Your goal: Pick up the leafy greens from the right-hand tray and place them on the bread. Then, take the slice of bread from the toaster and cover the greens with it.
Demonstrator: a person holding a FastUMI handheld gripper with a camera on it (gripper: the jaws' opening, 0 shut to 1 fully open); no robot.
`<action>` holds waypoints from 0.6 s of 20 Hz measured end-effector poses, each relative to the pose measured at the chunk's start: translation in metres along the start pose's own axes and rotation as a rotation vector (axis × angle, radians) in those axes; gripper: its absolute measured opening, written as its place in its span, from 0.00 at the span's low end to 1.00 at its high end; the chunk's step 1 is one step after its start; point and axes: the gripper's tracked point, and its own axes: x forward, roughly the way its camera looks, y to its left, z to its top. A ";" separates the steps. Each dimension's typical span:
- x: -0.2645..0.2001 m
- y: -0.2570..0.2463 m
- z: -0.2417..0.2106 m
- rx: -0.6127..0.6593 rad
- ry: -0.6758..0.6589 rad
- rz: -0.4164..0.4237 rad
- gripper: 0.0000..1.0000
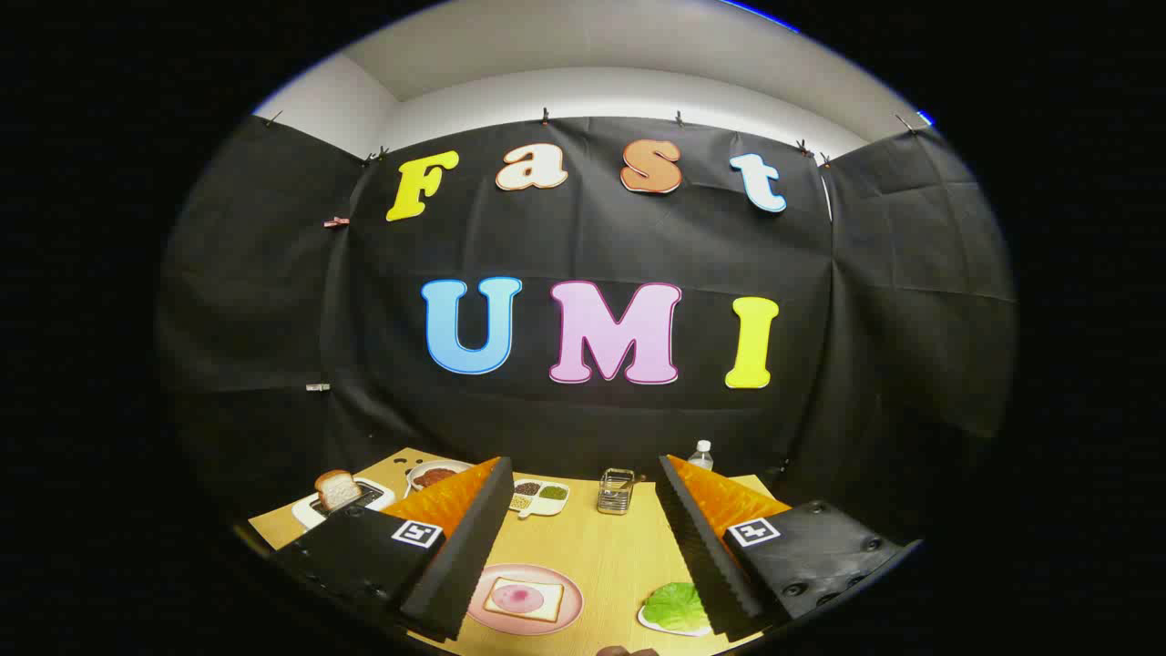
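My gripper (583, 510) is open, held above the wooden table (601, 556) with nothing between its fingers. Below and between the fingers lies a pink plate (487, 618) with a slice of bread (524, 599) that has a pink spread on it. The leafy greens (674, 606) rest on a small white tray (651, 623) close to the right finger, which partly covers them. A white toaster (310, 512) stands beyond the left finger with a slice of bread (337, 489) sticking up out of it.
Farther back on the table are a bowl of red-brown food (435, 475), a divided white dish of seeds and green bits (539, 497), a small metal wire holder (617, 492) and a clear water bottle (700, 454). The black cloth wall closes the back.
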 end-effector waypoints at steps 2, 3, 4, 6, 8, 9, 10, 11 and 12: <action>-0.002 -0.009 0.002 0.001 -0.009 -0.017 0.98; -0.002 -0.012 0.002 0.005 -0.014 -0.023 0.97; -0.002 -0.013 -0.001 0.007 -0.011 -0.025 0.98; -0.005 -0.016 -0.004 0.004 0.000 -0.034 0.97; -0.006 -0.016 -0.002 0.006 -0.001 -0.034 0.97; -0.007 -0.013 -0.001 0.007 -0.002 -0.027 0.97; -0.008 -0.012 0.001 0.006 -0.005 -0.021 0.97; -0.009 -0.011 0.006 0.002 -0.013 -0.018 0.97; -0.011 -0.012 0.009 -0.001 -0.021 -0.017 0.98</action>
